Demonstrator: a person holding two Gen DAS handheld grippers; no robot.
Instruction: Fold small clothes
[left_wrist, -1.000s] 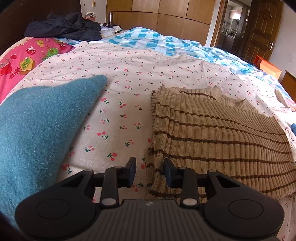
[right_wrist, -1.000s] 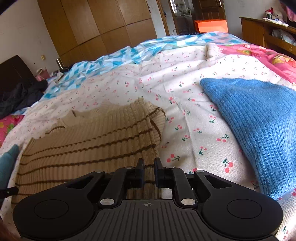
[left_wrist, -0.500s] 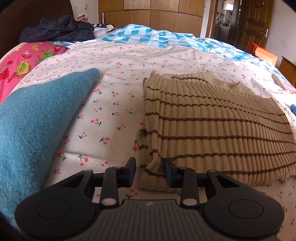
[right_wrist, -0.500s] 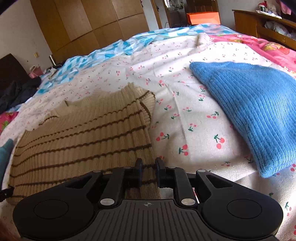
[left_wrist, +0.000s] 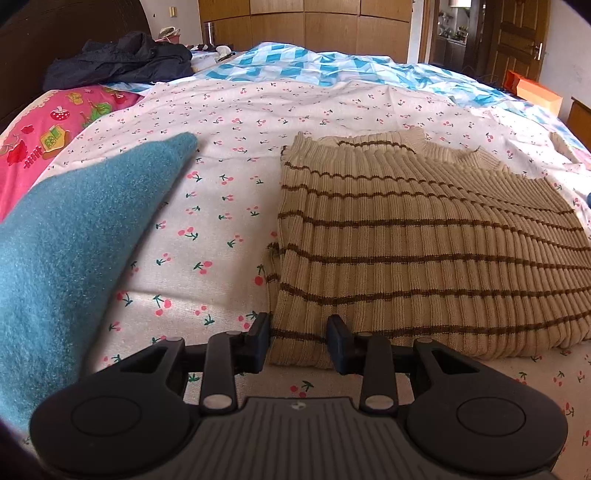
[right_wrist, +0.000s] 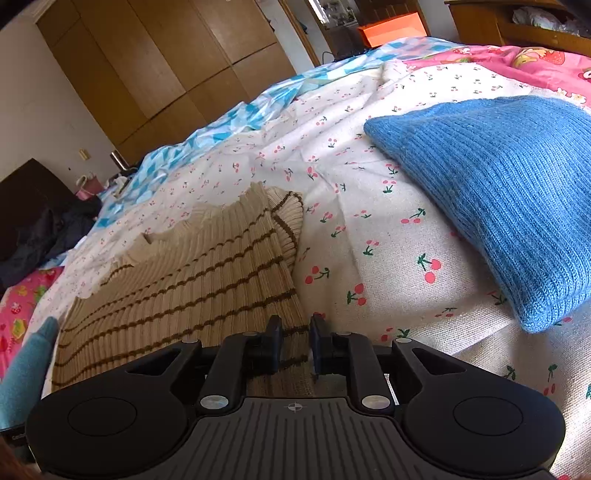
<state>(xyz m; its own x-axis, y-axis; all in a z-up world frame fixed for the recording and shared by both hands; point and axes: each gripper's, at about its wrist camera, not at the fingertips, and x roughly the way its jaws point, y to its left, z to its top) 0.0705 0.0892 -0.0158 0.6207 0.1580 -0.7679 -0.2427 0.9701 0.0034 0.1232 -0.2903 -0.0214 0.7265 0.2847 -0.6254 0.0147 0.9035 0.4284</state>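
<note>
Beige sweater (left_wrist: 424, 251) with thin brown stripes, folded into a flat rectangle, lying on the cherry-print sheet (left_wrist: 207, 206) of the bed, neck end away from the cameras. Near left corner of its hem sitting between the fingers of the left gripper (left_wrist: 300, 341), set apart, left pad beside the edge, no squeeze visible. Near right corner between the fingers of the right gripper (right_wrist: 295, 343), just been opening, a narrow gap now, knit between them and no clear pinch. Off to the left of the sweater, well apart, a teal fleece garment (left_wrist: 74, 240); off to the right, a blue knit sweater (right_wrist: 498, 192). Farther back, a blue-and-white quilt (left_wrist: 314, 66), dark jacket (left_wrist: 122, 59), wooden wardrobe (right_wrist: 155, 66).
</note>
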